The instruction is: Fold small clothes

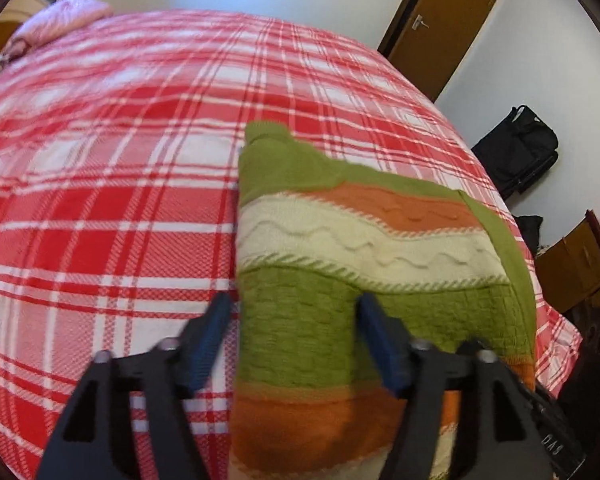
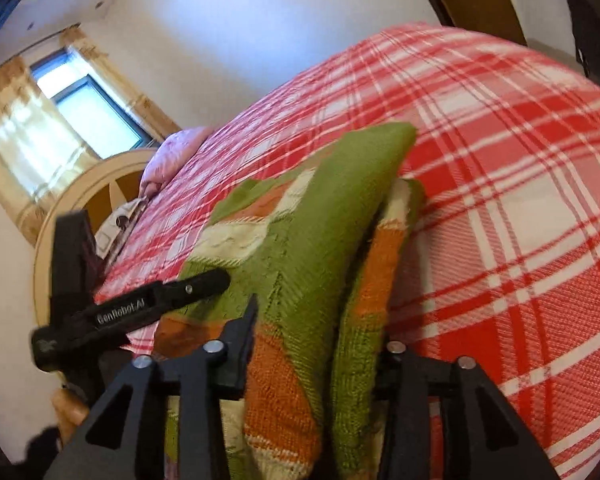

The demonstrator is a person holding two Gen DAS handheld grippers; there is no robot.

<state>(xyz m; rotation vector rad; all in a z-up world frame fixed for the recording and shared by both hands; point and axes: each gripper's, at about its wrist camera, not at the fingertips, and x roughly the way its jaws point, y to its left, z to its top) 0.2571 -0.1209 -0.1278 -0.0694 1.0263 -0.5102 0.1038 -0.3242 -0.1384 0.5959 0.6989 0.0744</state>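
A small knitted sweater (image 1: 340, 240) in green, cream and orange stripes lies folded on a red and white plaid bed cover (image 1: 100, 200). My left gripper (image 1: 292, 312) is open, its blue-padded fingers (image 1: 212, 332) hovering over the sweater's near left edge. In the right wrist view the sweater (image 2: 324, 240) bunches up between the jaws of my right gripper (image 2: 316, 320), which is shut on a thick fold of it, lifted off the plaid cover (image 2: 500, 200). The left gripper's black body shows at the left of that view (image 2: 140, 308).
A pink pillow (image 1: 64, 16) lies at the bed's head by a rounded wooden headboard (image 2: 80, 192) and a window (image 2: 84, 100). A brown door (image 1: 440, 24) and a black bag (image 1: 516, 148) stand beyond the bed's right side, with wooden furniture (image 1: 576, 264).
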